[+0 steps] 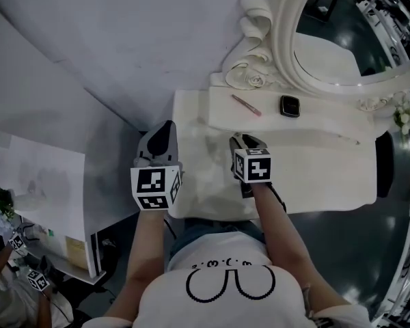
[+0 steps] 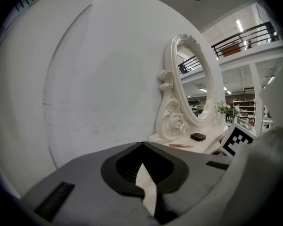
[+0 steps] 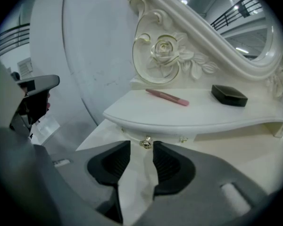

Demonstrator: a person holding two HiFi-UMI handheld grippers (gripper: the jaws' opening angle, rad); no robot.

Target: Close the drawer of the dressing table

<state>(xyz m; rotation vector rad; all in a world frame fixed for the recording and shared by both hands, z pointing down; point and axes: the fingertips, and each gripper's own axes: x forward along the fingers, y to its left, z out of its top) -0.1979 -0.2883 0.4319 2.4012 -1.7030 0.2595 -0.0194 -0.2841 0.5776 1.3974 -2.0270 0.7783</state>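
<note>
The white dressing table (image 1: pixel 328 162) stands under an oval mirror (image 1: pixel 342 33). In the right gripper view a small drawer front (image 3: pixel 170 136) sits under the raised shelf and looks flush with it. Its brass knob (image 3: pixel 145 144) lies between the tips of my right gripper (image 3: pixel 141 144), whose jaws stand apart with a gap on each side of the knob. In the head view that right gripper (image 1: pixel 240 141) is over the middle of the tabletop. My left gripper (image 1: pixel 165 125) hovers at the table's left edge, and in its own view the left gripper (image 2: pixel 142 143) is shut on nothing, pointing at the wall.
A pink pen (image 1: pixel 247 105) and a black compact (image 1: pixel 290 106) lie on the upper shelf. White flowers (image 1: pixel 403 115) and a dark seat (image 1: pixel 385 162) are at the table's right end. A desk with paper (image 1: pixel 41 183) is far left, with another person (image 1: pixel 20 285) below it.
</note>
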